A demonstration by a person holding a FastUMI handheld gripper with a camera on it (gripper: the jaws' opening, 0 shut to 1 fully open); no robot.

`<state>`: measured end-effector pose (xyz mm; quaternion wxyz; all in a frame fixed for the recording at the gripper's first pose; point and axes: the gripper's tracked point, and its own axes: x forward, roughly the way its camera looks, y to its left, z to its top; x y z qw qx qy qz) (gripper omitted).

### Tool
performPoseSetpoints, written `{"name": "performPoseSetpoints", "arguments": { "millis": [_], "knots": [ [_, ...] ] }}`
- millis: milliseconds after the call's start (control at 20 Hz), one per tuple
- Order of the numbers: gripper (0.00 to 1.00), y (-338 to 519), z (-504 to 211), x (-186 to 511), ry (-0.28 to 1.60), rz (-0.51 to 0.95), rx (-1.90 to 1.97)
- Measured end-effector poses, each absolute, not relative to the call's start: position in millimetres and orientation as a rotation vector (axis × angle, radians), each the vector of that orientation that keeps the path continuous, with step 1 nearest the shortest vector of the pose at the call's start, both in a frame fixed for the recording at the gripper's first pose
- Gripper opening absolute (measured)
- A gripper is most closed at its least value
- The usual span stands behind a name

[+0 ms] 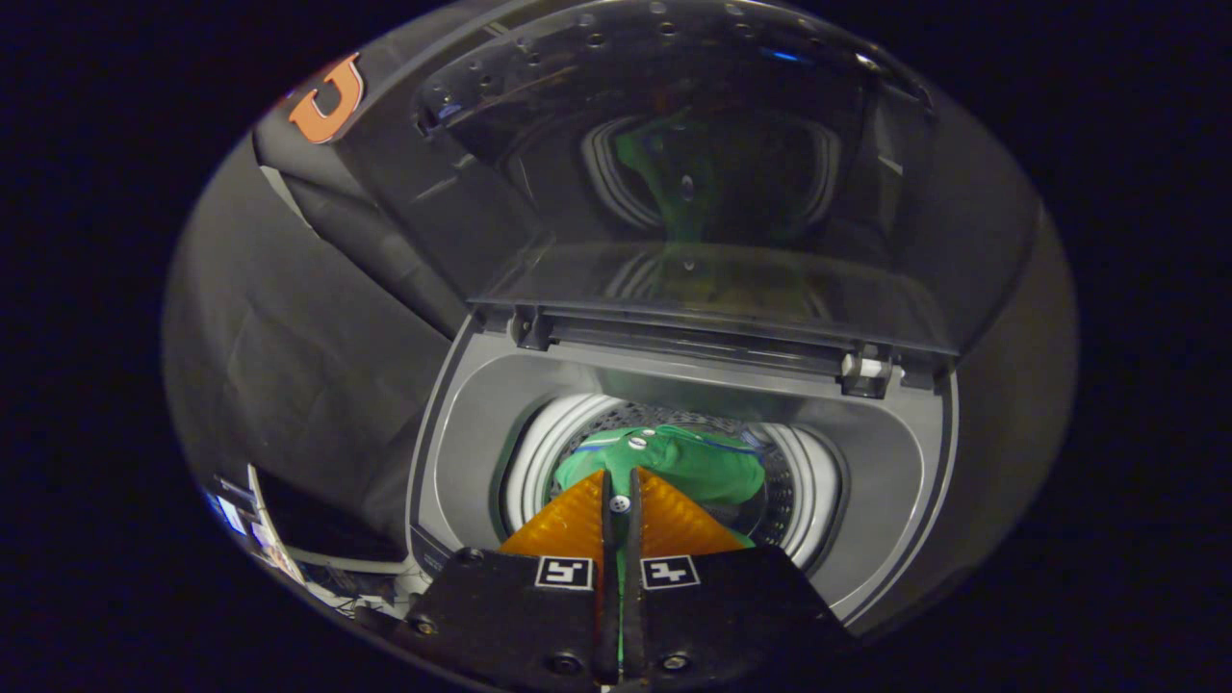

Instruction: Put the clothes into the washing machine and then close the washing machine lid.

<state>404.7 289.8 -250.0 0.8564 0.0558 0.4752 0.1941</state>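
Green fabric marks the task item: we see the green garment (674,462) bunched inside the drum (808,491) of the washing machine (462,423), in the lower centre of the frame. A white button and a thin blue edge line show on the cloth near its top. We hold the gripper (621,481) directly above the drum opening, at the bottom centre of the frame. Its two orange fingers (573,525) are drawn together to a narrow slit, and a strip of the green cloth shows in that slit, so we read the gripper as clenched on the garment, with the cloth pinched at the fingertips. Black finger mounts with square black-and-white markers (565,572) sit below the orange parts. A white ring surrounds the perforated metal wall of the drum, and a grey top deck surrounds that ring. The washing machine lid (693,192) stands raised in the upper centre of the frame, hinged along the rear edge of the deck; its dark glossy panel carries a green reflection of the cloth. Black cloth of the booth wall (289,366) covers the left of the frame.
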Motion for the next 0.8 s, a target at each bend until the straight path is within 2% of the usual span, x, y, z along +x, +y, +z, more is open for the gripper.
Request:
{"name": "performPoseSetpoints", "arguments": {
  "millis": [800],
  "knots": [
    [0.05, 286.3, -250.7, 404.8, 1.003, 0.379, 0.130]
  ]
}}
